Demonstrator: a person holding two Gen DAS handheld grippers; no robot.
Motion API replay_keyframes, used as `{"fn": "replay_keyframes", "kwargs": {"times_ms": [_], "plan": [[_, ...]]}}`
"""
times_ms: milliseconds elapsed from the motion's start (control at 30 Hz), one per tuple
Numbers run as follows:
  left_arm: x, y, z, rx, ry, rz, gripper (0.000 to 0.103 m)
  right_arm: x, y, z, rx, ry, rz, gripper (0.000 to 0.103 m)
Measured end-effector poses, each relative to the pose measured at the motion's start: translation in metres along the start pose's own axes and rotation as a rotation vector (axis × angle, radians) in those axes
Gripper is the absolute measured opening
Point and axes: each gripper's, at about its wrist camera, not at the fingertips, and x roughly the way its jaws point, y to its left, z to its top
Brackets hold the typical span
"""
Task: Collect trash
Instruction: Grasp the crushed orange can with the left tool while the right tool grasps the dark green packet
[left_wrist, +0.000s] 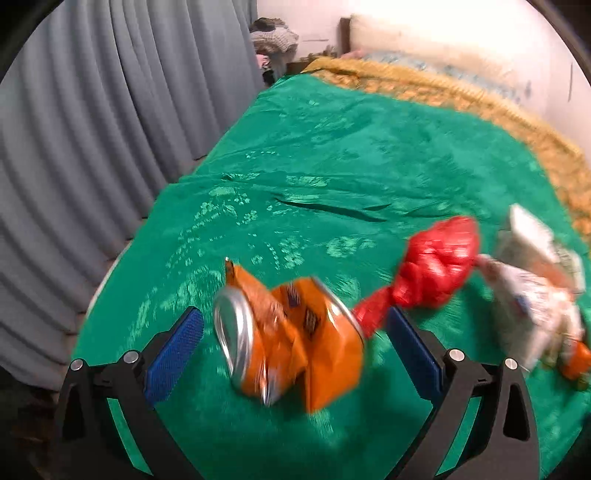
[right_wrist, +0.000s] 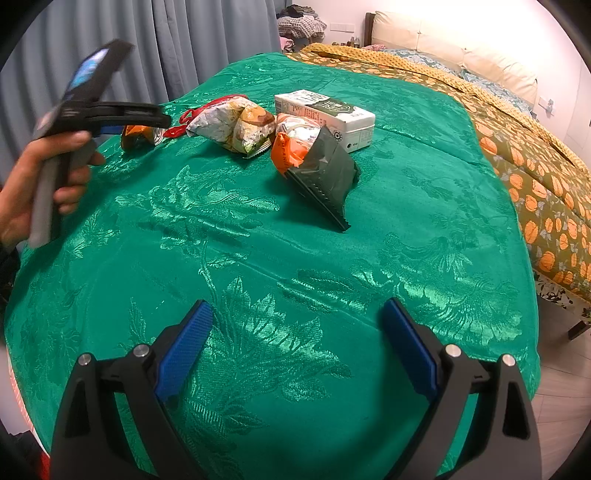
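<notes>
A crushed orange can (left_wrist: 288, 336) lies on the green cloth (left_wrist: 332, 155), between the open blue pads of my left gripper (left_wrist: 295, 339), which do not touch it. A red wrapper (left_wrist: 432, 273) lies just right of it, then a pale snack bag (left_wrist: 532, 306). In the right wrist view the can (right_wrist: 142, 134) sits far left under the left gripper (right_wrist: 147, 114), with the snack bag (right_wrist: 236, 125), an orange and dark green bag (right_wrist: 317, 162) and a white carton (right_wrist: 328, 114) beyond. My right gripper (right_wrist: 295, 343) is open and empty over bare cloth.
Grey curtains (left_wrist: 92, 129) hang left of the table. A bed with an orange patterned cover (right_wrist: 535, 177) runs along the right. The table edge (right_wrist: 532, 332) drops to the floor at right.
</notes>
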Motion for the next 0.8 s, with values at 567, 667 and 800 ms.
{"fn": "replay_keyframes", "kwargs": {"times_ms": [567, 667, 800], "plan": [[-0.095, 0.014, -0.080, 0.143, -0.133, -0.352, 0.054, 0.002, -0.038, 0.029, 0.177, -0.008, 0.155, 0.090], [-0.111, 0.002, -0.108, 0.214, -0.124, -0.434, 0.058, 0.011, -0.050, 0.053, 0.219, -0.016, 0.170, 0.090], [-0.107, -0.012, -0.133, 0.265, -0.079, -0.423, 0.061, 0.033, -0.060, 0.081, 0.275, 0.016, 0.194, 0.073]]}}
